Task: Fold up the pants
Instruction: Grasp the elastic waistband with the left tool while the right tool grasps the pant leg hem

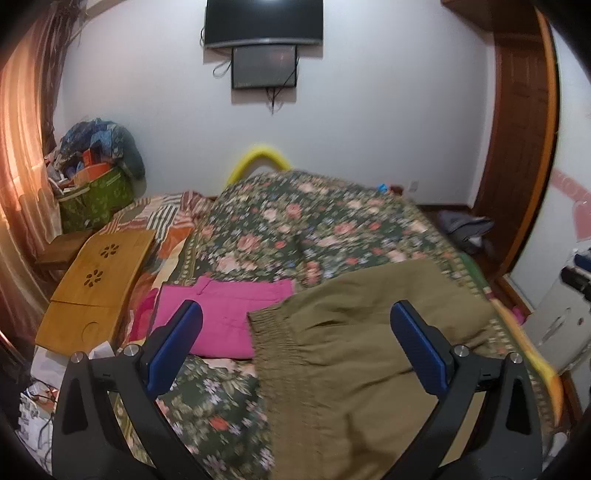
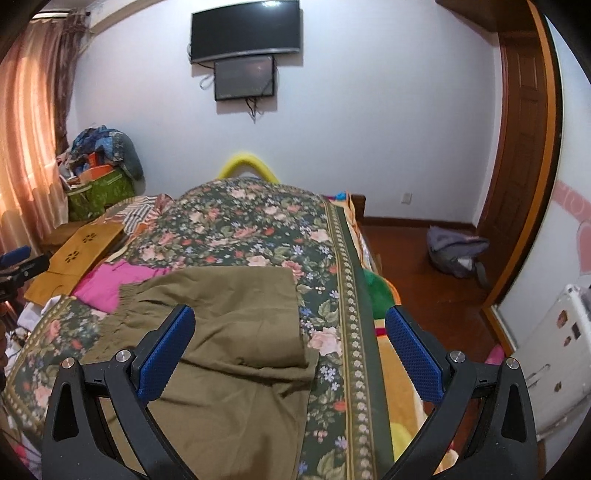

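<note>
Right now I am holding both grippers wide apart over the bed, gripping nothing. Through the left gripper I am seeing the gathered waistband of the olive pants, a detail the other view is only catching at its left edge. Through the right gripper I am looking at the pants lying folded over, an upper layer ending in a straight edge across the lower one, near the quilt's border.

Pink cloth is lying just beyond the waistband, touching it, on the floral quilt. A wooden tray is sitting at the bed's left side. Only the right view is giving me the floor and a grey bag on it.

Farther back, a TV is hanging on the white wall, curtains glowing on the left, a door on the right.

Blur is smearing the left view, and the nearest part of the pants is being cut off below both frames.
</note>
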A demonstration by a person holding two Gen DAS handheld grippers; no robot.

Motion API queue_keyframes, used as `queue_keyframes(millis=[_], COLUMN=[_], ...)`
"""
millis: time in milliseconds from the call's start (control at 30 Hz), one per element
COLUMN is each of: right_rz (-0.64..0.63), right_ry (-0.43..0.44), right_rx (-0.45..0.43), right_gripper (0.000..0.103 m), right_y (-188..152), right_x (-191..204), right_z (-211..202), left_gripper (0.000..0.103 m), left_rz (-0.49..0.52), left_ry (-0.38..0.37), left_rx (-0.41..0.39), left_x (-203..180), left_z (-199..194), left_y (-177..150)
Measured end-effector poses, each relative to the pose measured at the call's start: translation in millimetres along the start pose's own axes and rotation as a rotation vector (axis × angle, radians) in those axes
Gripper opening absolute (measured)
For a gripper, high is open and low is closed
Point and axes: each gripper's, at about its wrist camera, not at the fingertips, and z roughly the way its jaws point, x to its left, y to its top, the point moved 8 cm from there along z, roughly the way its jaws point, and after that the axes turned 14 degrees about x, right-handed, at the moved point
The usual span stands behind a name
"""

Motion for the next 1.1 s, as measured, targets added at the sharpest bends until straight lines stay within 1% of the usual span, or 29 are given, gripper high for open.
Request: queue_keyframes(millis=[133,200,367,533,600,667,700,733,833,867,933,967,1033,1100], right_rz=[-0.009,-0.021,-0.095,-0.117,-0.113,-0.108,-0.108,-0.107,-0.117,-0.123,-0.144,-0.155,-0.177,-0.184], right_ry=[-0.016,-0.025,-0.051,-0.006,0.026,0.062,0.081,0.091,0.132,0.146,0.153,0.152,0.168,0.192], right_rx=[0.043,0.062,0.149,0.204,0.227,0.240,0.254,0.267,0.317,0.331,0.357,0.373,0.416,0.449], right_gripper=[0.103,0.103,0.102,0.101,0.100,0.098,0.093,0.086,0.075,0.074,0.065,0.062,0.049,0.045], right_y=[12.4,16.3,26.6,37.7,41.5,46.9,50.0,52.0,56.4,58.5,60.5,60.3,57.1,53.7], right_x=[-5.7,-6.8,-4.7,-4.0,-4.6,-4.2,-4.7,-4.6,-1.9,-0.1,2.5,4.7,8.9,13.9], right_z=[36.2,53.1,111.2,156.6,172.2,186.4,195.3,201.3,222.0,229.3,243.7,250.2,262.3,270.7], left_gripper=[0.103,0.103,0.103,0.103,0.103,0.103,0.099,0.093,0.078,0.077,0.072,0.071,0.063,0.060], left_rz=[0.002,0.000,-0.023,-0.052,-0.037,-0.020,-0.016,-0.014,-0.019,-0.024,-0.029,-0.027,-0.022,-0.023], left_ry=[0.025,0.022,0.002,0.002,0.009,0.011,0.008,0.001,-0.039,-0.056,-0.087,-0.099,-0.121,-0.138], left_rx=[0.050,0.085,0.175,0.266,0.295,0.312,0.319,0.331,0.382,0.398,0.414,0.416,0.415,0.416], left_x=[16.0,21.9,35.5,50.9,54.7,56.4,57.1,57.6,56.7,56.0,54.2,53.1,50.1,48.4], left_z=[47.9,74.5,133.8,186.1,203.5,217.6,222.2,227.6,242.5,247.5,253.4,254.9,255.5,255.7], left_y=[5.2,6.2,3.1,-1.8,-2.9,-3.4,-4.3,-5.8,-11.8,-14.6,-19.4,-21.4,-23.2,-23.5])
